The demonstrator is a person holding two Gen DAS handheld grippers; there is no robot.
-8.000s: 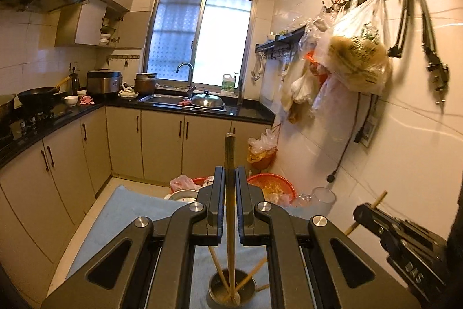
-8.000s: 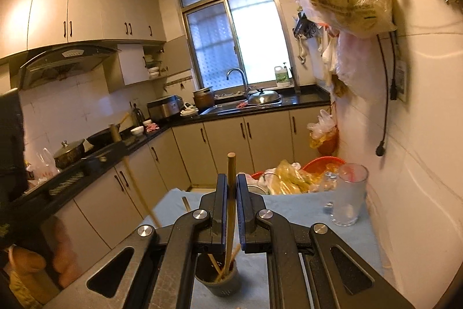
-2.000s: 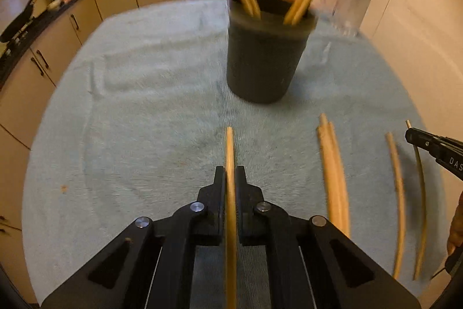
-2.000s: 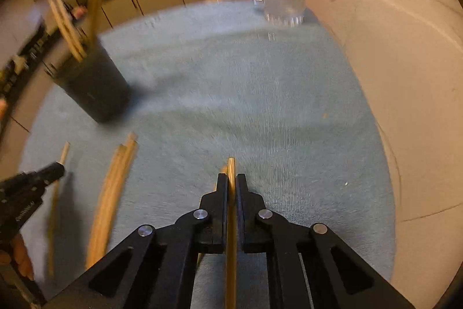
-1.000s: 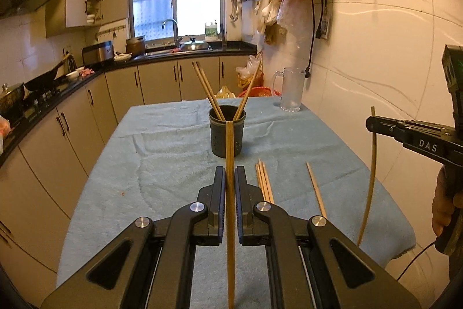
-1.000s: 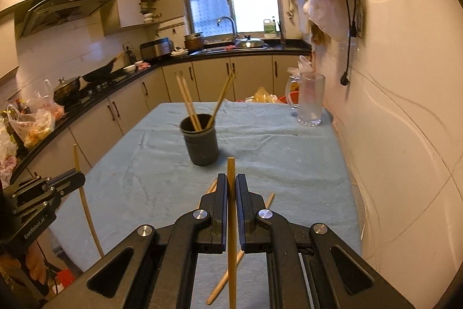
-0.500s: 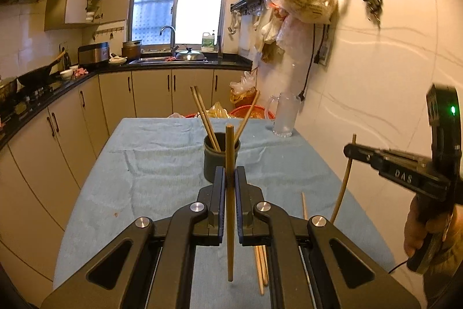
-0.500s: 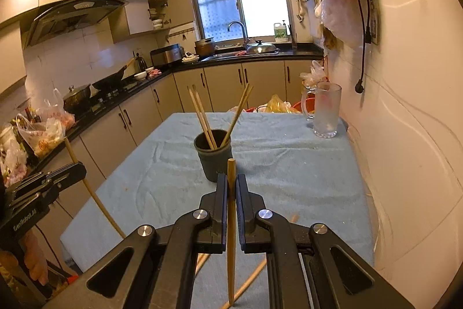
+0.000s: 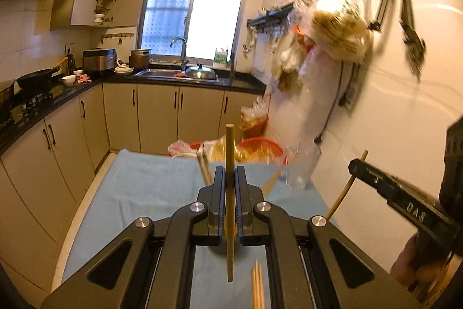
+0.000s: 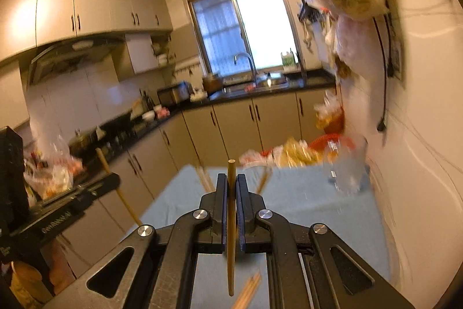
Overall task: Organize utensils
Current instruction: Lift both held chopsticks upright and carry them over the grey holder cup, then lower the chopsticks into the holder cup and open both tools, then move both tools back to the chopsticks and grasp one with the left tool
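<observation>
My left gripper [image 9: 230, 173] is shut on a bamboo chopstick [image 9: 230, 207] that stands upright above the blue-cloth table [image 9: 144, 187]. My right gripper [image 10: 230, 178] is shut on another upright chopstick [image 10: 230, 236]. Each gripper shows in the other's view, the right gripper [image 9: 358, 168] at the right edge and the left gripper [image 10: 110, 183] at the left edge, both carrying slanted chopsticks. The dark holder is hidden behind the jaws. Only the chopsticks in it [image 9: 204, 168] [image 10: 262, 178] poke out on either side. Loose chopsticks [image 9: 256, 285] [image 10: 249, 291] lie on the cloth below.
A glass pitcher [image 10: 347, 170] stands blurred at the table's far right, by the white wall. Bags and a red basket [image 9: 260, 145] sit beyond the far edge. Cabinets and a stove counter [image 9: 43, 106] run along the left. Plastic bags [image 9: 338, 36] hang from wall hooks.
Both grippers have risen and moved forward over the table with their chopsticks. The holder, in plain view before, has slipped behind the jaws. The loose chopsticks now lie lower in the frame.
</observation>
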